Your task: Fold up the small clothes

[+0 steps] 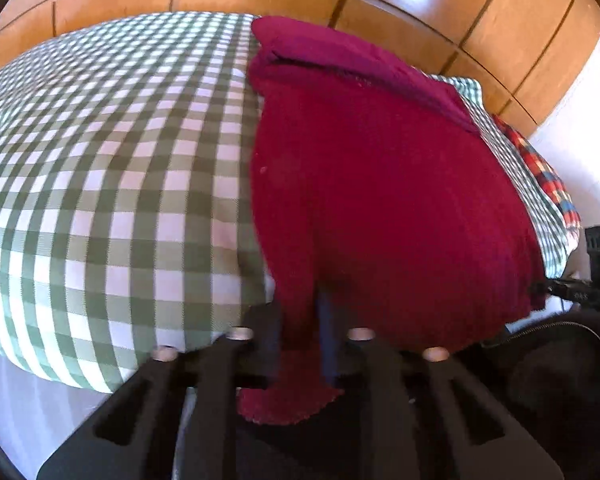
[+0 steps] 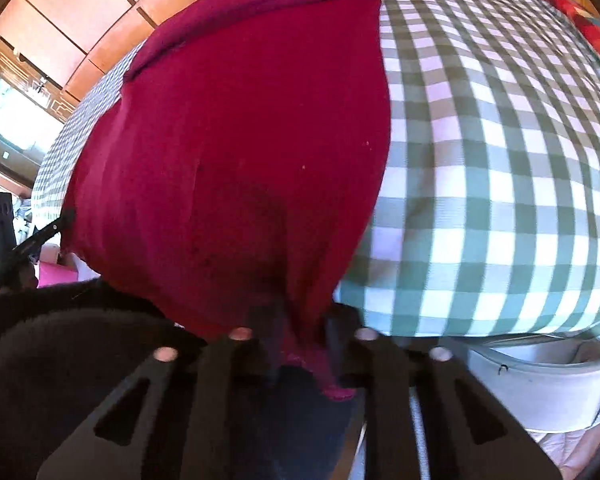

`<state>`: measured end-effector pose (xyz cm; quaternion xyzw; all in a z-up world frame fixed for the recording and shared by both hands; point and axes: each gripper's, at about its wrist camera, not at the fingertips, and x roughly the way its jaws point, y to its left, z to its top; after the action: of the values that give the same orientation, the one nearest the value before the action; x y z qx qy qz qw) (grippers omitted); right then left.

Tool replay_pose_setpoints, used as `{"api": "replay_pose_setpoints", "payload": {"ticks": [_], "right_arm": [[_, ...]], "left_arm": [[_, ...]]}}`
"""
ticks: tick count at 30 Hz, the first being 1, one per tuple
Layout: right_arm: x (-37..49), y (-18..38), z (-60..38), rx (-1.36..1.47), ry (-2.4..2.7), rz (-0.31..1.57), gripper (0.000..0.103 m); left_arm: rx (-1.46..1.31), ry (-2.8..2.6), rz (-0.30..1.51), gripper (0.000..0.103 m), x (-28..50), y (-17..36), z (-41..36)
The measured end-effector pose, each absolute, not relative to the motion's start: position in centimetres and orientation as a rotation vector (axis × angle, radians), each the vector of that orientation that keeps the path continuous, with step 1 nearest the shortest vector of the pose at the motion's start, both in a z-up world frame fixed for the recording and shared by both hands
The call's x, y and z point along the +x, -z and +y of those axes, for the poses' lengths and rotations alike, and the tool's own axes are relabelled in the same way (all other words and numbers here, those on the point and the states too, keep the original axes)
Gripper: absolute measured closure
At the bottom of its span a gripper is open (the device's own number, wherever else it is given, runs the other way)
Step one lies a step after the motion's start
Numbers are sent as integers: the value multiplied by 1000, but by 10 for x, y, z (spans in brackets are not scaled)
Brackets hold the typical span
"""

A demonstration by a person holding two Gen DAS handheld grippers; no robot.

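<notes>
Early stage, by the look. Red garment (image 1: pixel 380 200) spread on checked bed cover (image 1: pixel 100 160), far edge turned over. Left gripper (image 1: pixel 304 344) and right gripper (image 2: pixel 300 344) both pinching near hem corners. Main folds still left.

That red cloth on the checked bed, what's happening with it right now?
A person is working with two handheld claws on a red garment spread over a green-and-white checked bedcover. The left claw is shut on one near corner of the garment and the right claw is shut on the other. The far edge already looks turned over on itself. No fold with the near edge is made yet.
</notes>
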<state>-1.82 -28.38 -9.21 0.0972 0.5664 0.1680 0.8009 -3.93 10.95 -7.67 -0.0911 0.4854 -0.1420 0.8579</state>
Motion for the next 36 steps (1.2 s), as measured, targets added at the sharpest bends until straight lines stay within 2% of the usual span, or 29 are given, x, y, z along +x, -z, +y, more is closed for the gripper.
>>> {"api": "replay_pose_setpoints", "payload": {"ticks": [7, 11, 18, 23, 24, 25, 26, 27, 28, 34, 36], "right_arm": [[6, 34, -273, 307, -478, 1056, 93], [40, 6, -271, 320, -486, 959, 93], [126, -3, -284, 316, -406, 907, 93], [191, 2, -293, 340, -331, 914, 91], [202, 4, -296, 363, -312, 920, 85], [207, 7, -298, 395, -314, 926, 64], [208, 8, -302, 413, -317, 923, 48], [203, 7, -305, 429, -309, 901, 27], [196, 6, -310, 438, -315, 886, 27], [140, 36, -330, 423, -294, 945, 24], [124, 53, -325, 412, -297, 985, 27]], "left_arm": [[-471, 435, 928, 95, -31, 38, 136], [-537, 468, 857, 95, -7, 17, 140], [-555, 429, 757, 95, 76, -11, 139], [-649, 326, 803, 93, 153, 0, 146], [-668, 319, 812, 89, 161, 4, 149], [-685, 291, 822, 76, 168, 8, 152], [-709, 262, 821, 60, 171, 11, 158], [-743, 244, 804, 54, 170, 16, 168], [-752, 237, 798, 50, 167, 18, 174], [-612, 262, 835, 50, 123, 45, 180], [-522, 294, 835, 50, 105, 50, 166]]}}
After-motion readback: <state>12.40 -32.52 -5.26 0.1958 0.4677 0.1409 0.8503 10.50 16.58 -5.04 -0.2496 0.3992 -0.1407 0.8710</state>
